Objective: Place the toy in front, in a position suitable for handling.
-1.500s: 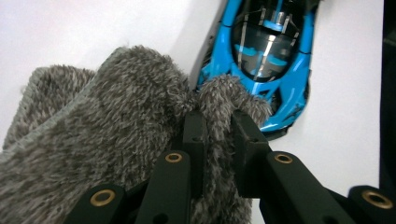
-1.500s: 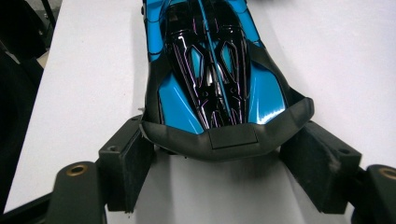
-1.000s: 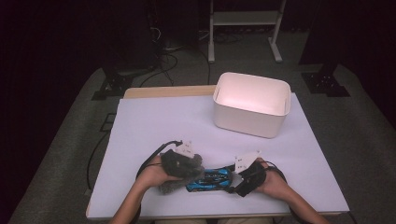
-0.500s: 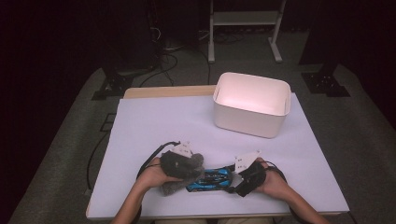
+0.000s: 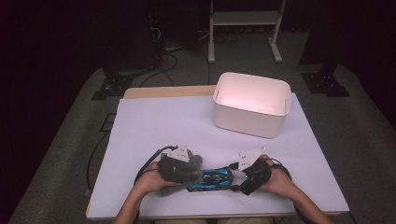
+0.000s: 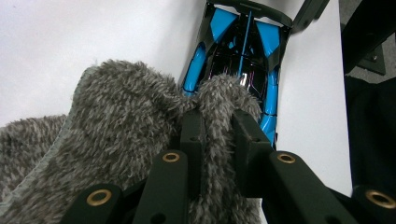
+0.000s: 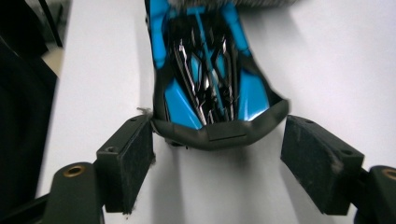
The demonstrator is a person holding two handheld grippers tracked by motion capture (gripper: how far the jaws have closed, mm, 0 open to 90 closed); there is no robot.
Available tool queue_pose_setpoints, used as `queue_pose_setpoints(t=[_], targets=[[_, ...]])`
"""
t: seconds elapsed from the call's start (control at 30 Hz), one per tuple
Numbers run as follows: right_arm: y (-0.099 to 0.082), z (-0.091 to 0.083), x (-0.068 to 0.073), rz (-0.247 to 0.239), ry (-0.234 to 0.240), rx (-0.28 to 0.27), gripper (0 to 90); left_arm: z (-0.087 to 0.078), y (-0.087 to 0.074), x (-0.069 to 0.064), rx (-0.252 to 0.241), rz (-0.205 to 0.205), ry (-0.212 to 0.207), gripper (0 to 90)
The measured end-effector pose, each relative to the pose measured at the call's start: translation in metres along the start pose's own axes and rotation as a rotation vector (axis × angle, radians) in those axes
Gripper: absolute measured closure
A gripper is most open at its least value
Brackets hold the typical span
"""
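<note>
Near the white bin, on the bench's front edge, lies the blue toy car. Left claw pinches the grey fuzzy cloth against its nose; right claw gapes around its tail. Wiping looks barely begun; the rest remains.

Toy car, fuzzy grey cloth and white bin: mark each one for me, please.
Toy car (image 5: 211,179): high view, blue roof.
Fuzzy grey cloth (image 6: 121,112): left gripper view, big fold left of the tongs.
White bin (image 5: 247,122): high view, near outer wall.
</note>
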State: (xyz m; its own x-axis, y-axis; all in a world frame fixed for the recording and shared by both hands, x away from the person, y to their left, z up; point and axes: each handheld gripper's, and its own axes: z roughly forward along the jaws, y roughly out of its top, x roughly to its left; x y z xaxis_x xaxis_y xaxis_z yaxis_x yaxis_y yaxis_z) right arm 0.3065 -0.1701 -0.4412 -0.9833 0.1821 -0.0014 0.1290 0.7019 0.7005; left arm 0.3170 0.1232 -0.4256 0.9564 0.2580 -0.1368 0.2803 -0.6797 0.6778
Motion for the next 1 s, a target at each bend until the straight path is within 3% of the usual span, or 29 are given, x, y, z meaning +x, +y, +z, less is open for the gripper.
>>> queue_pose_setpoints(t=[0.17, 0.57, 0.87, 1.0], targets=[[0.012, -0.009, -0.007, 0.039, 0.042, -0.032, 24.7, 0.001, 0.002, -0.001, 0.004, 0.004, 0.004, 76.1], [0.029, 0.014, -0.023, 0.07, 0.082, 0.063, 30.0, 0.001, 0.001, 0.0, -0.001, 0.005, -0.001, 76.0], [0.02, 0.02, -0.037, 0.257, 0.188, 0.07, 31.4, 0.001, 0.004, -0.002, 0.016, 0.017, 0.005, 75.5], [0.018, 0.021, -0.037, 0.286, 0.219, 0.056, 35.2, -0.002, 0.005, -0.001, 0.016, 0.021, 0.02, 75.3]])
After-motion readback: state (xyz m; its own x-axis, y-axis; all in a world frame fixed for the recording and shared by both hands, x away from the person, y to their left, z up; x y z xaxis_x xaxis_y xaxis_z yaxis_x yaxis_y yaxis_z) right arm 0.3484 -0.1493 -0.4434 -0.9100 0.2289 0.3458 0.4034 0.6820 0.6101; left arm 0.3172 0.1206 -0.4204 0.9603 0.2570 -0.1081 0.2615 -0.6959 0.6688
